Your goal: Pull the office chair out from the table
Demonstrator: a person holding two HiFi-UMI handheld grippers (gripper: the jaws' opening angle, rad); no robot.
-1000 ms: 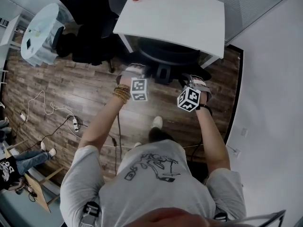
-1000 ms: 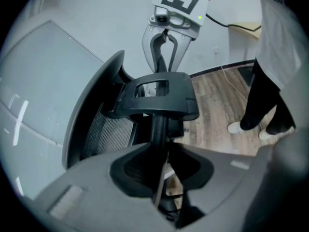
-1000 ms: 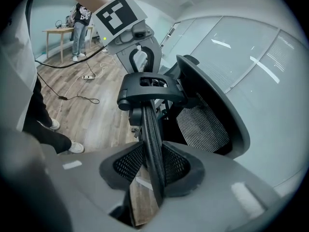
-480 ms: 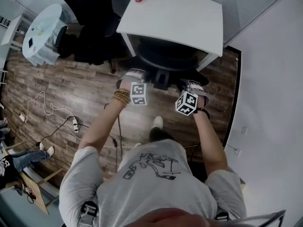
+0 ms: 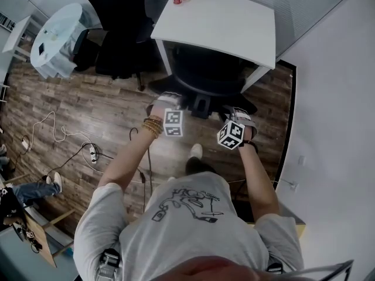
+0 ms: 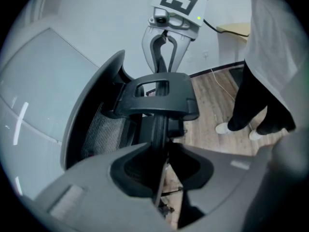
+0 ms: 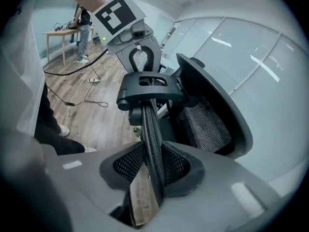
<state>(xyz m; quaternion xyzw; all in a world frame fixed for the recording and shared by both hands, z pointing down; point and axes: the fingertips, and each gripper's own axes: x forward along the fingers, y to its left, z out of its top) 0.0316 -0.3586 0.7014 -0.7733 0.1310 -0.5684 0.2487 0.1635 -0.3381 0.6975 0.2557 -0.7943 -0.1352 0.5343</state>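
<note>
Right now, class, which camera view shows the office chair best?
The head view: it shows most of the office chair, partly under the table. Both gripper views show only its backrest rim, close up, with mesh beside it.

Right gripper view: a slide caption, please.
Clamped on the chair rim: right hand-held gripper near, left hand-held gripper beyond.

Soft, even light; fisheye-warped edges, blurred foreground.
</note>
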